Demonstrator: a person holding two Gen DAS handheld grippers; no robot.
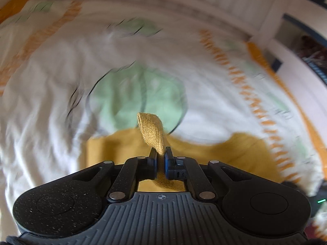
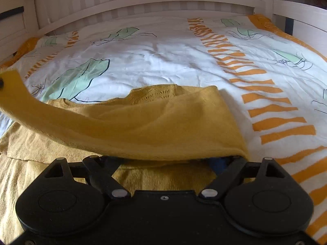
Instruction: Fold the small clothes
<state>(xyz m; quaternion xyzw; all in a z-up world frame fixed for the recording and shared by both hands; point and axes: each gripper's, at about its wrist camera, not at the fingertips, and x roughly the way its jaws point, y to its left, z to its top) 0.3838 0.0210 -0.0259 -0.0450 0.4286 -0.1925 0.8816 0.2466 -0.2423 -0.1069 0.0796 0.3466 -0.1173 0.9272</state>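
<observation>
**Mustard knit pinched on the left, draped over the right**

Closest to my left camera, my left gripper point(image 1: 160, 153) has its jaws nearly together, clamped on a narrow fold of the mustard knit garment point(image 1: 152, 131), which loops up just past the fingertips. Everything beyond it is smeared with blur: the white duvet point(image 1: 51, 102) with green and orange prints, and more of the same knit lying on it.

From my right camera, the garment stretches across the bed, one strip rising toward the left edge, its near fold draped over my right gripper point(image 2: 163, 160). Those jaws stand wide; their tips are hidden under the cloth, so I can't tell whether they touch it. A white slatted bed frame point(image 2: 143, 0) stands behind.
</observation>
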